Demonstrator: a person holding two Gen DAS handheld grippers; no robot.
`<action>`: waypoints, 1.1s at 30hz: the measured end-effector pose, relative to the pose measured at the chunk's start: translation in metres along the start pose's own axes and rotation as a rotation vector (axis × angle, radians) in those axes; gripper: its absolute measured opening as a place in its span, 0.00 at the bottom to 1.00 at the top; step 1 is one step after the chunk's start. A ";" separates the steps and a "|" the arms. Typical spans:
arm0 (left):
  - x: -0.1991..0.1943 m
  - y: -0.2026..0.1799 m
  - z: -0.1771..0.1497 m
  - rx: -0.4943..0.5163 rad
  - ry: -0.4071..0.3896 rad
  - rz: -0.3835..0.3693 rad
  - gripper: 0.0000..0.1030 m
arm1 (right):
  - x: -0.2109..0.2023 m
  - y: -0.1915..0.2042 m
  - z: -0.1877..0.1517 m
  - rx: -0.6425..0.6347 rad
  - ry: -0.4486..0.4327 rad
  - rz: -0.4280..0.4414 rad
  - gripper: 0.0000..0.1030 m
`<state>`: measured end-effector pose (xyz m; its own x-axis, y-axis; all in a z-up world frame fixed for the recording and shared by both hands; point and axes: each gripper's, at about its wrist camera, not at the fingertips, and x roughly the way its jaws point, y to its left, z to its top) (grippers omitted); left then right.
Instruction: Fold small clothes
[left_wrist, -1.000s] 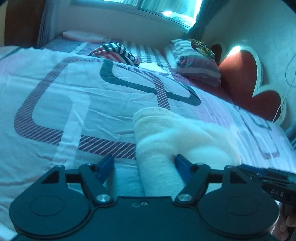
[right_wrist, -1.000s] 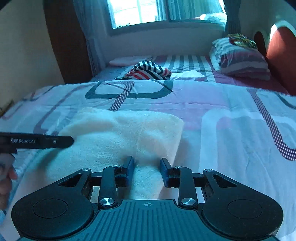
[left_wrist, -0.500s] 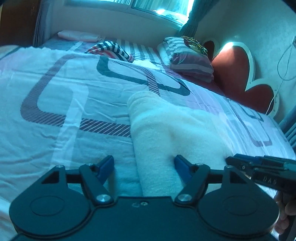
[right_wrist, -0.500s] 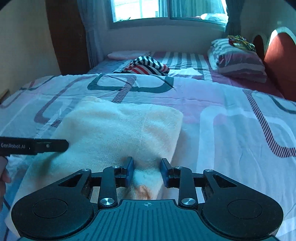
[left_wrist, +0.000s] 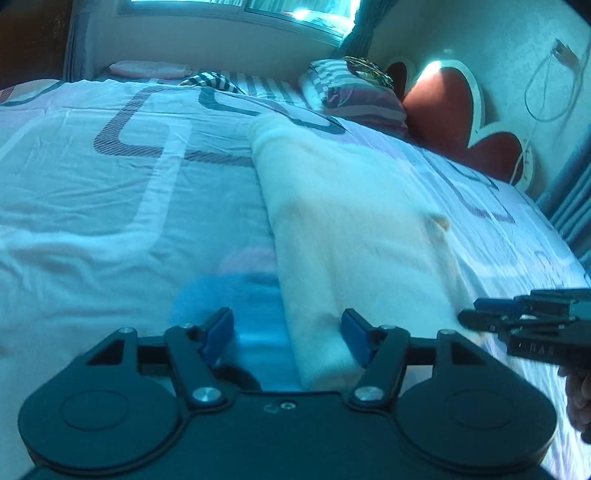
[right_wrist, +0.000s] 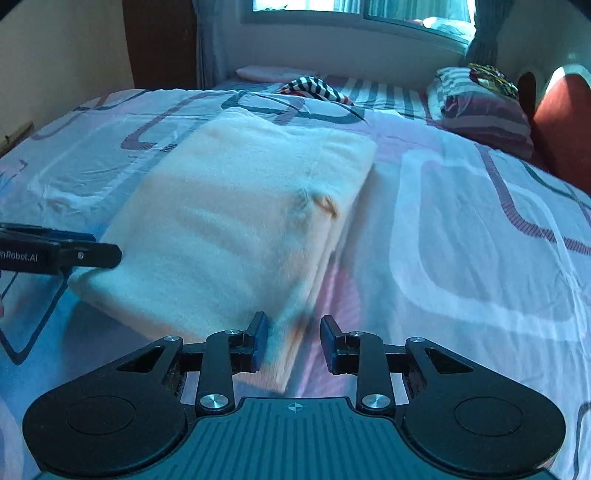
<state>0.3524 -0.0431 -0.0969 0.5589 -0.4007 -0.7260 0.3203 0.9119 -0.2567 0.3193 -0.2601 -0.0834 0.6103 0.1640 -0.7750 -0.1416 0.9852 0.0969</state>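
Note:
A folded cream cloth (left_wrist: 351, 221) (right_wrist: 240, 214) lies flat on the patterned bedspread (right_wrist: 461, 221). My left gripper (left_wrist: 286, 334) hovers over its near left corner. Its jaws are closing, with the cloth's edge between them by the right pad, and the pads do not press it. My right gripper (right_wrist: 293, 341) is over the near right corner. Its blue pads stand a little apart with the corner lying between them, unpinched. Each gripper shows in the other's view, the right gripper (left_wrist: 469, 314) and the left gripper (right_wrist: 110, 254) both at the cloth's near edge.
A striped garment (right_wrist: 314, 86) lies far up the bed before the window. A striped pillow (right_wrist: 480, 110) leans by the red heart-shaped headboard (left_wrist: 443, 110). A hand (left_wrist: 580, 398) holds the right gripper. Bare bedspread lies on both sides of the cloth.
Both grippers have drawn back along the cloth to its near edge, so its near corners now show. The left jaws have narrowed slightly. The cloth has stayed in place.

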 end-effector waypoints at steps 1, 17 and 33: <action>-0.002 -0.004 -0.003 0.020 0.001 0.008 0.62 | -0.001 0.000 -0.002 0.008 -0.001 -0.005 0.29; -0.001 -0.015 -0.003 0.059 0.046 0.070 0.64 | -0.001 0.010 -0.006 0.091 -0.017 -0.019 0.29; -0.013 0.013 0.042 -0.052 -0.031 -0.020 0.89 | -0.017 -0.067 0.029 0.421 -0.106 0.205 0.50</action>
<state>0.3812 -0.0299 -0.0645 0.5764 -0.4211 -0.7003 0.2919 0.9066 -0.3048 0.3408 -0.3273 -0.0589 0.6823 0.3399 -0.6473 0.0473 0.8630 0.5030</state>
